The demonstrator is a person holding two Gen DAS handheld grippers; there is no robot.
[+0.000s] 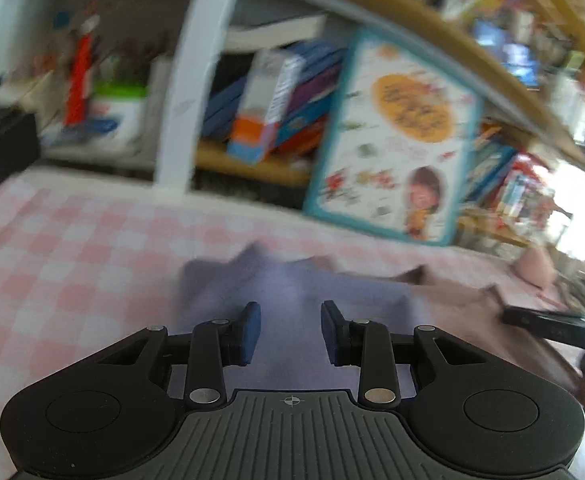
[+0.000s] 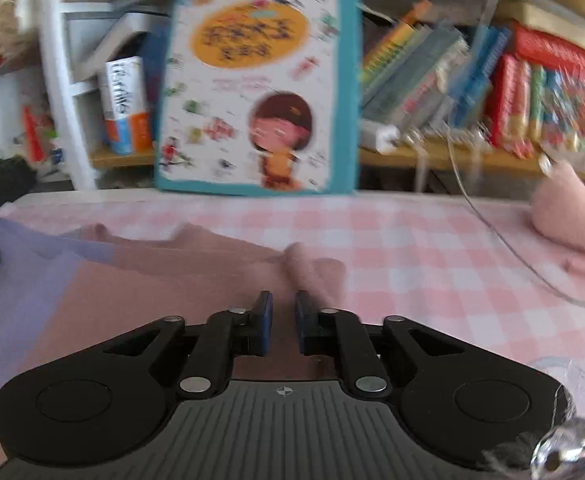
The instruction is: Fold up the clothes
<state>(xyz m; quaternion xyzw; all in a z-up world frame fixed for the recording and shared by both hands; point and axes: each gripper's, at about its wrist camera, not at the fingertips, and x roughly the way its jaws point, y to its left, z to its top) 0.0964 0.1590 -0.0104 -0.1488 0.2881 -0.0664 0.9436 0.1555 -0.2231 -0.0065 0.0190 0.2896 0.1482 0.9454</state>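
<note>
A two-tone garment, lavender (image 1: 292, 292) on one side and dusty pink (image 1: 464, 312) on the other, lies flat on the pink-checked tablecloth (image 1: 72, 264). My left gripper (image 1: 290, 330) hovers over the lavender part, jaws wide apart and empty. In the right wrist view the pink part (image 2: 164, 292) fills the lower left, with the lavender part (image 2: 16, 280) at far left. My right gripper (image 2: 283, 326) sits over the pink cloth near a bunched fold (image 2: 312, 272), jaws a narrow gap apart with nothing between them. Both views are blurred.
A big picture book (image 2: 258, 84) stands at the table's far edge before shelves of books (image 2: 472, 84). A pink plush toy (image 2: 568, 212) lies at the right with a clear cable (image 2: 512, 248). The other gripper's black body (image 1: 564, 324) shows at the right.
</note>
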